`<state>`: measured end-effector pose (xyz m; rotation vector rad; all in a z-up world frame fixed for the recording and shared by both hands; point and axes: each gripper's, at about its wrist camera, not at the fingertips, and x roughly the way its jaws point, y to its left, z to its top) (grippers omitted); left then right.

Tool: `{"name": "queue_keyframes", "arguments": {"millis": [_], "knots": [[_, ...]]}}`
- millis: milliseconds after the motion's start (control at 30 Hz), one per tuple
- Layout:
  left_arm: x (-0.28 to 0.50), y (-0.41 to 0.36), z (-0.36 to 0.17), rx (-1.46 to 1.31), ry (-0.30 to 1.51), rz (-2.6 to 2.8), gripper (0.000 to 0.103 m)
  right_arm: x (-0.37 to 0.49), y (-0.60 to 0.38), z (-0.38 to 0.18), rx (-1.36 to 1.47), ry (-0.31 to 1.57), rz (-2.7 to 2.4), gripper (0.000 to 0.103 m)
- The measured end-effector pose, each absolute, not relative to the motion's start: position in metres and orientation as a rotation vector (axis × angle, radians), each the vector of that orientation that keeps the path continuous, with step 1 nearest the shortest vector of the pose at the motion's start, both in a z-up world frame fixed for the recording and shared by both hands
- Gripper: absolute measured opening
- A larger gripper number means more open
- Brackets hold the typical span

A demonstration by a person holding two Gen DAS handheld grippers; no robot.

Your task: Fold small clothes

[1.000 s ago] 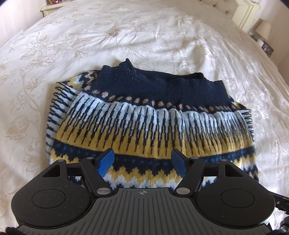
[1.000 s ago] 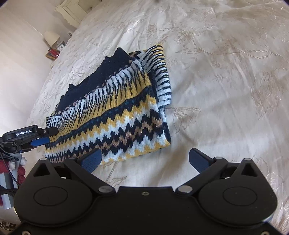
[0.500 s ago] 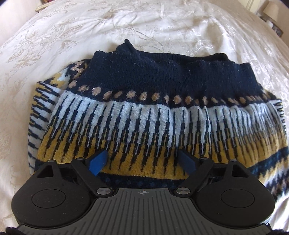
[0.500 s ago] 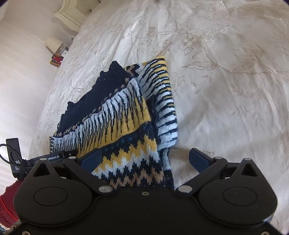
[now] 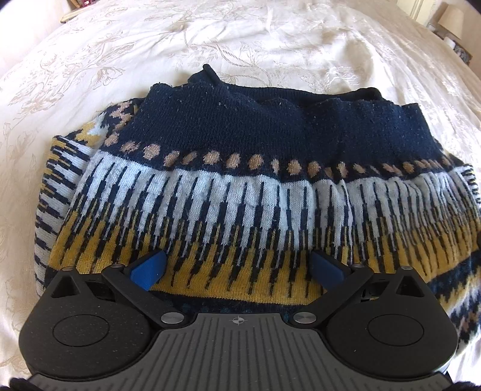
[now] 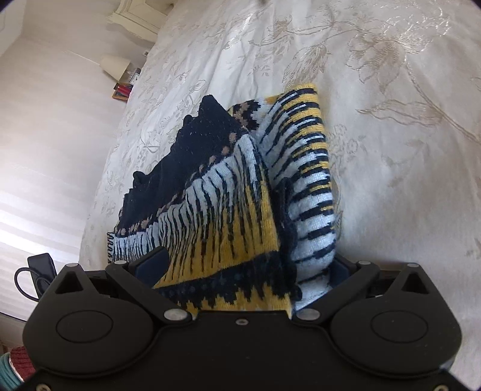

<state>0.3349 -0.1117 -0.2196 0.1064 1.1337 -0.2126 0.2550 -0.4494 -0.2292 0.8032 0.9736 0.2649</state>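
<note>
Up close in the left wrist view, the knitted sweater [image 5: 255, 192] lies folded on the cream floral bedspread [image 5: 240, 45]; its far band is plain navy, then comes a row of tan dots, then pale blue and navy vertical streaks running into mustard yellow; a folded layer with the same streaks sticks out at the left edge; the left gripper [image 5: 237, 267] sits low over the yellow band with its blue fingers [image 5: 148, 269] spread wide apart, nothing clamped between them, the knit passing under and between them; a lamp [image 5: 452, 18] shows at the far right corner.

Seen from the right wrist view, the same sweater [image 6: 228, 210] appears end-on, its near edge bunched and raised off the bedspread [image 6: 390, 120], a zigzag navy and yellow border at the bottom and a striped layer drooping on the right side; the right gripper [image 6: 243, 267] has its fingers apart with the thick folded edge filling the gap between them, though whether they press on it I cannot tell; only this view shows the white wall, a lamp [image 6: 114, 64] beside the bed, and a black cable [image 6: 33, 279] at the lower left.
</note>
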Motion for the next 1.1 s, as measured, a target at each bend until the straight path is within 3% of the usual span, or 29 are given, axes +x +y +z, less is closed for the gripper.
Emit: {"name": "queue_keyframes", "arguments": {"millis": [300,567,833,1100], "knots": [[0.333,-0.111,-0.218,0.106,1.133,-0.21,0.103,0.265,-0.46,-0.233,0.879,0.95,0.314,0.103],[0.333,-0.111,-0.219,0.11,1.127,-0.209,0.103,0.25,-0.476,-0.194,0.632,0.818,0.23,0.103],[0.334,-0.111,-0.219,0.108,1.142,-0.215,0.103,0.284,-0.468,-0.218,0.79,0.952,0.417,0.103],[0.334,-0.111,-0.219,0.108,1.142,-0.21,0.103,0.25,-0.477,-0.172,0.983,0.72,0.565,0.103]]}}
